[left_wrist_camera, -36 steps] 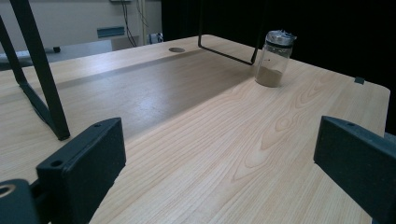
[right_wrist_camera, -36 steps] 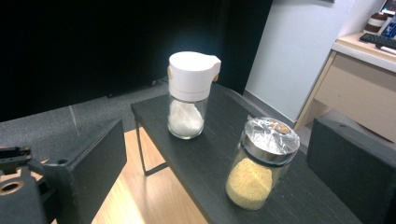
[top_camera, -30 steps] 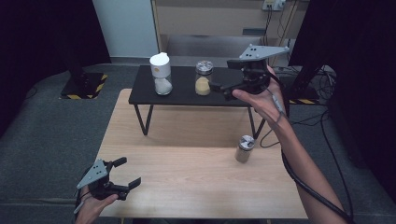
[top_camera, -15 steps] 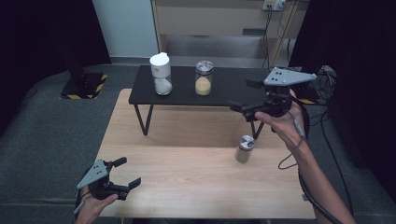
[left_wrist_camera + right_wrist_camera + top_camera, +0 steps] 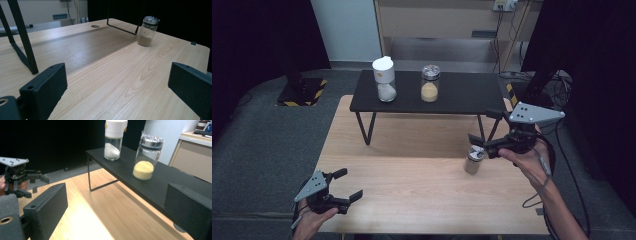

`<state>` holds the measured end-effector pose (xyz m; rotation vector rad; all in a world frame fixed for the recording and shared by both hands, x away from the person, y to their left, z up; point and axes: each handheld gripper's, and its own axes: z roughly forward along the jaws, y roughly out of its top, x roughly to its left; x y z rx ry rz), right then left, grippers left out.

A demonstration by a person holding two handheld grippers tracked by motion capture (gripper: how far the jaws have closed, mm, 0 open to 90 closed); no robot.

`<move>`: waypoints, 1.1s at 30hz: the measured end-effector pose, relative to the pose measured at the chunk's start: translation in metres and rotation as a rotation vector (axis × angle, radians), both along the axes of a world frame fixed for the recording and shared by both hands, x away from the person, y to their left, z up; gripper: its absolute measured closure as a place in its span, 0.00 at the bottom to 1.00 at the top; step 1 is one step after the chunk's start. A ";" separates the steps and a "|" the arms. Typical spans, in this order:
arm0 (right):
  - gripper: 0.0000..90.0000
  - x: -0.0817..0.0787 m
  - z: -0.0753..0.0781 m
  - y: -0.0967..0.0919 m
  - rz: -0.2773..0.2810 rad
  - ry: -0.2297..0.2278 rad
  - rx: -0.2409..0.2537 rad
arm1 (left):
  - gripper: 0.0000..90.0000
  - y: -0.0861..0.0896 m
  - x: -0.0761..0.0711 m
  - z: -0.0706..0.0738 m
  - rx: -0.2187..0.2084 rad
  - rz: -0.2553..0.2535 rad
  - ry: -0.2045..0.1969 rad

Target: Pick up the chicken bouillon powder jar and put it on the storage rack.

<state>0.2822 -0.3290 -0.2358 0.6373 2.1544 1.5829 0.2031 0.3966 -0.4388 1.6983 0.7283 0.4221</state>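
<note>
Right gripper [image 5: 484, 132] just above jar [image 5: 473, 159]

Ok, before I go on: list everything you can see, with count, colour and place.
Wooden table: one, light wood, centre of the high view.
Black shelf: one, black top on thin metal legs, standing on the far half of the table.
White-capped jar: one, clear with white contents, left end of the shelf.
Yellow-filled jar: one, clear with a foil-like top, middle of the shelf.
Small jar: one, clear with brownish contents and a silvery cap, upright on the table, just beside the right tool.
Cabinet: one, beige, beyond the table.
Left tool: one, black with grey plate, jaws open, near left corner of the table.
Right tool: one, black with grey plate, jaws open.
</note>
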 end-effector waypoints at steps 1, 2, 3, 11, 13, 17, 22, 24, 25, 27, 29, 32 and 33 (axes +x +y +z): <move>0.07 0.000 0.000 0.000 0.000 0.000 0.000 | 0.01 0.000 0.000 0.000 0.000 0.000 0.000; 0.07 -0.005 -0.003 -0.003 0.001 0.001 -0.004 | 0.01 0.000 0.000 0.000 0.000 0.000 0.000; 0.07 -0.005 -0.003 -0.003 0.001 0.001 -0.004 | 0.01 0.000 0.000 0.000 0.000 0.000 0.000; 0.06 -0.026 -0.018 -0.011 -0.002 -0.009 -0.008 | 0.01 0.000 0.000 0.000 0.001 0.000 0.000; 0.06 -0.033 -0.023 -0.014 -0.007 -0.010 -0.012 | 0.01 0.000 0.000 0.000 0.001 0.000 0.000; 0.06 -0.044 -0.034 -0.021 -0.017 -0.001 -0.005 | 0.01 0.000 0.000 0.000 -0.001 0.000 0.001; 0.06 -0.054 -0.043 -0.028 -0.034 -0.007 0.005 | 0.01 0.001 0.000 0.000 -0.005 -0.001 0.003; 0.06 -0.057 -0.046 -0.029 -0.044 -0.010 0.006 | 0.01 0.001 0.000 0.000 -0.007 0.001 0.004; 0.06 -0.058 -0.048 -0.029 -0.048 -0.010 0.004 | 0.01 0.001 0.000 0.000 -0.008 0.001 0.003; 0.06 -0.060 -0.051 -0.030 -0.052 -0.008 0.004 | 0.01 0.001 0.000 0.000 -0.008 0.001 0.003; 0.06 -0.061 -0.053 -0.031 -0.056 -0.003 0.006 | 0.01 0.001 0.000 0.000 -0.007 0.000 0.001; 0.06 -0.065 -0.058 -0.032 -0.066 0.003 0.003 | 0.01 0.001 -0.001 0.000 -0.007 0.000 0.000; 0.06 -0.066 -0.060 -0.033 -0.070 0.005 0.001 | 0.01 0.001 -0.001 0.000 -0.007 0.000 -0.001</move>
